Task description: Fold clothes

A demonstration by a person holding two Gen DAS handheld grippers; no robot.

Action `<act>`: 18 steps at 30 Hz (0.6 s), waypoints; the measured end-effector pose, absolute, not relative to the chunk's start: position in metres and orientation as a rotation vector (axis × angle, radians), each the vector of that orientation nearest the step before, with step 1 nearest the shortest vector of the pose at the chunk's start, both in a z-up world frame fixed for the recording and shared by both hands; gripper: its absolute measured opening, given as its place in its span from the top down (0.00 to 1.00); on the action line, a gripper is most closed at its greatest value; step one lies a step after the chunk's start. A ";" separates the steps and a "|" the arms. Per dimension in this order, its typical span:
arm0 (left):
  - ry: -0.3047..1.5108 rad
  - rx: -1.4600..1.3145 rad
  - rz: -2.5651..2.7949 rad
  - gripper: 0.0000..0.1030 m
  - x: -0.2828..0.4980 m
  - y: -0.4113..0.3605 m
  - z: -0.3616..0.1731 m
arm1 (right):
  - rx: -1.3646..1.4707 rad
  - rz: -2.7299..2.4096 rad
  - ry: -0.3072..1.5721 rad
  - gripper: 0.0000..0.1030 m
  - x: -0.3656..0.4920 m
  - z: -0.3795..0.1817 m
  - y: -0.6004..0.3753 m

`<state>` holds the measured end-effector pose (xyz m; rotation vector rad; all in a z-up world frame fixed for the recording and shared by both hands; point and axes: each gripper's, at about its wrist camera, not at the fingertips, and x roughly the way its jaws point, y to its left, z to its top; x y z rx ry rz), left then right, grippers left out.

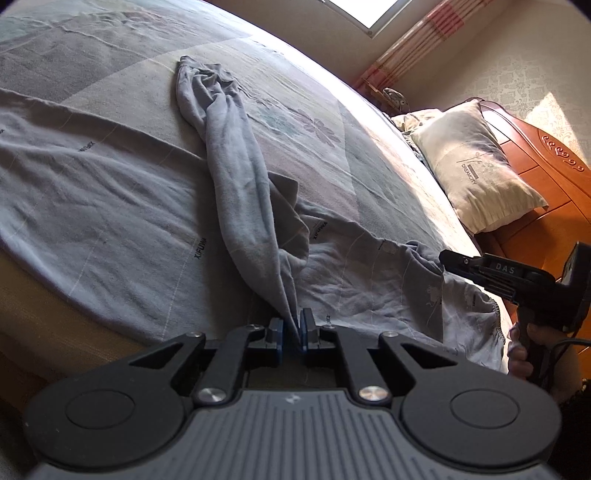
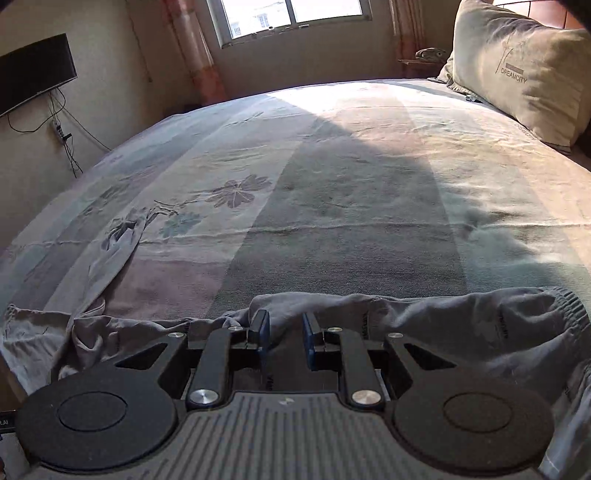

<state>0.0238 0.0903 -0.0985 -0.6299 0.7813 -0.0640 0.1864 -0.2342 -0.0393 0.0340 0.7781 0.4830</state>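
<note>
A grey garment [image 1: 110, 206] with small printed lettering lies spread on the bed, and one long twisted leg [image 1: 240, 177] runs away up the sheet. My left gripper [image 1: 293, 328] is shut on the near end of that leg, the cloth pinched between its blue pads. To the right a hand holds my right gripper [image 1: 448, 258], its tip over the garment's rumpled edge. In the right wrist view the right gripper [image 2: 286, 332] stands open, its pads apart, above the bunched garment [image 2: 461, 325] near an elastic waistband [image 2: 576, 310].
The flowered bed sheet [image 2: 332, 184] stretches far ahead. A pillow [image 2: 524, 70] leans at the head of the bed against an orange wooden headboard [image 1: 546, 173]. A window [image 2: 291, 14] with curtains is on the far wall, and a dark screen [image 2: 35, 70] hangs at the left.
</note>
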 end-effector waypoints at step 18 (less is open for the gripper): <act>0.833 -0.580 -0.642 0.32 0.185 0.031 -0.046 | 0.136 0.468 0.741 0.28 0.126 -0.066 -0.255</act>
